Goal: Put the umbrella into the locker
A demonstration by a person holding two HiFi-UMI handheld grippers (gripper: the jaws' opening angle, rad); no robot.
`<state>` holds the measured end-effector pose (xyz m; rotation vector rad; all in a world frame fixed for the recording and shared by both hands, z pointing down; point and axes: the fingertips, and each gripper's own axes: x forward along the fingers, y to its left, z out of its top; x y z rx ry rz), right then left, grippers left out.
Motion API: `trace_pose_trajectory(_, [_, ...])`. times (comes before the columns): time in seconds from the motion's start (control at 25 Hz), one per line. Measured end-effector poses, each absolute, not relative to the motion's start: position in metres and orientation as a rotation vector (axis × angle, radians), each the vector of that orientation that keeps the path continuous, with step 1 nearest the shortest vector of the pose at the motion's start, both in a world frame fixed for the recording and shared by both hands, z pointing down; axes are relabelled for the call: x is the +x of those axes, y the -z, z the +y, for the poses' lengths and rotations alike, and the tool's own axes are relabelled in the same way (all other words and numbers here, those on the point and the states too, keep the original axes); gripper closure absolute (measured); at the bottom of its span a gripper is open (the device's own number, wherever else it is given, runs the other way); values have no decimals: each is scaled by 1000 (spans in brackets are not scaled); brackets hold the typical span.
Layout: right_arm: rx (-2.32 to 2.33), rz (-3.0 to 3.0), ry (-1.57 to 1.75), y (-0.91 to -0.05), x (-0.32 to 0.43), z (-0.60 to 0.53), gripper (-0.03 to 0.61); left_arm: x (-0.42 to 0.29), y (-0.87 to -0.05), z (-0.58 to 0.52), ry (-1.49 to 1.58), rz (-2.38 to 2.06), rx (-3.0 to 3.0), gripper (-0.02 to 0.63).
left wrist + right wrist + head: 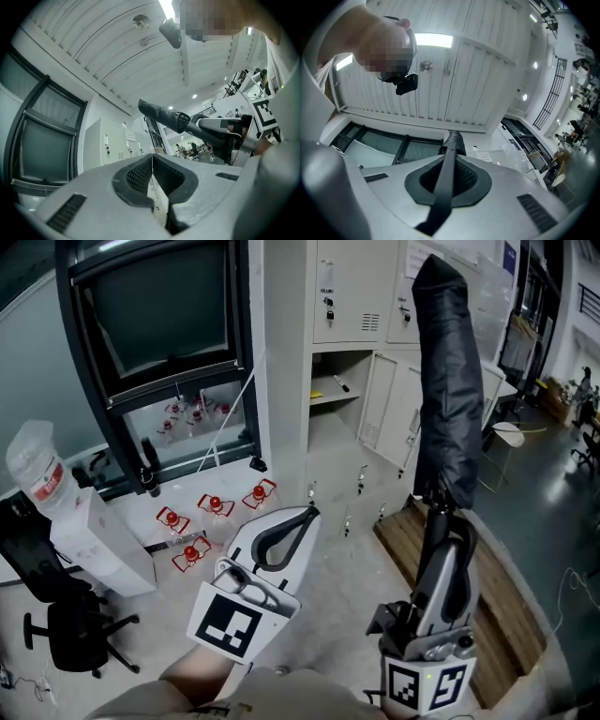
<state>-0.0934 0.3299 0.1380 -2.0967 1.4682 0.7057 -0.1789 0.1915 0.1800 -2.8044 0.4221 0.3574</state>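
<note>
The left gripper [302, 518] sits low, at about 7 o'clock in the head view. Its jaws are pressed together on nothing, and its own view shows the ribbed pads meeting with no gap. Up toward 12 o'clock stands the grey locker bank [352, 296] with one open compartment [339, 395]. The door [380, 399] is swung out to the right, and a small dark item [340, 383] lies on the shelf. Further right, the right gripper [441, 521] is clamped on the handle end of the folded black umbrella [448, 381]. The umbrella stands nearly upright from the jaws with its tip toward 12 o'clock, in the air in front of the lockers and not yet inside.

The step in hand looks like carrying it to the opening. To do that well, swing the tip down from 12 toward 10 o'clock so it leads into the compartment, and keep it off the door edge. The umbrella seems long for the space — probably it must go in slanted. Keep the clamp firm until the umbrella's weight rests on the shelf.
</note>
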Motion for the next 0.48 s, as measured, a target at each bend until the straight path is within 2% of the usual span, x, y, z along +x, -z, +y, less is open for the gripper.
trace_pose_trajectory(0.48, [-2056, 1534, -638, -146, -49, 347, 568, -144, -190, 211, -331, 455, -2787, 603])
